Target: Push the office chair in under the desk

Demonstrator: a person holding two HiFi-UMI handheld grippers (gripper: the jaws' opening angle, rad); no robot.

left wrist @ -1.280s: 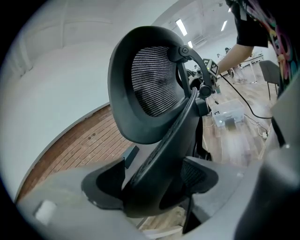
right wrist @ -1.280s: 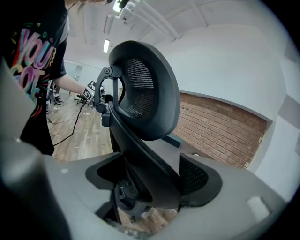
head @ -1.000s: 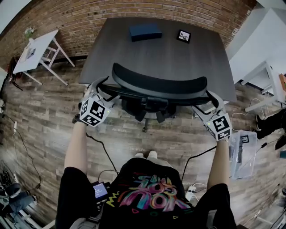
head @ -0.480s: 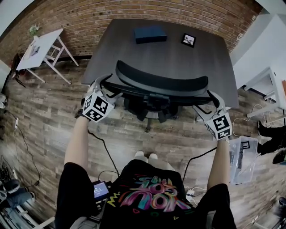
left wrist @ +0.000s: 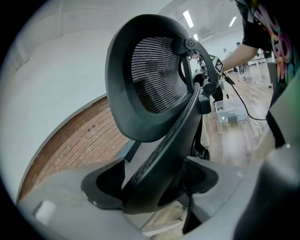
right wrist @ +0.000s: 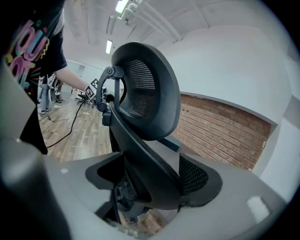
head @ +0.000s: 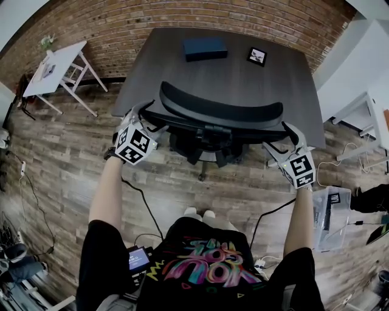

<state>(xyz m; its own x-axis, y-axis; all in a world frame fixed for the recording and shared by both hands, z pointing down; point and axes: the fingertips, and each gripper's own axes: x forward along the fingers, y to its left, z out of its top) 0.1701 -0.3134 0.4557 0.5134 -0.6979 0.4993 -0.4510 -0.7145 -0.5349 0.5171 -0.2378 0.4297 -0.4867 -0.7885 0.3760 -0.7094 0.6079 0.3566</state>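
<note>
The office chair (head: 220, 113) is clamped by the left gripper (head: 144, 114) and right gripper (head: 281, 137). The dark desk (head: 243, 79) is set at 12 o'clock against a brick wall (head: 121, 18).

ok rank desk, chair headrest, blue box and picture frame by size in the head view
1. desk
2. chair headrest
3. blue box
4. picture frame
The headrest is nearer the camera, so it looks bigger than it is.

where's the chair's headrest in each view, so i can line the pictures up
Head view: the headrest is the curved black band at centre, topping the office chair, over the desk edge.
Left gripper view: the mesh oval, upper centre.
Right gripper view: the mesh oval, upper centre.
Shared landmark: the brick wall, at the top in the head view, lower left in the left gripper view, right in the right gripper view.
</note>
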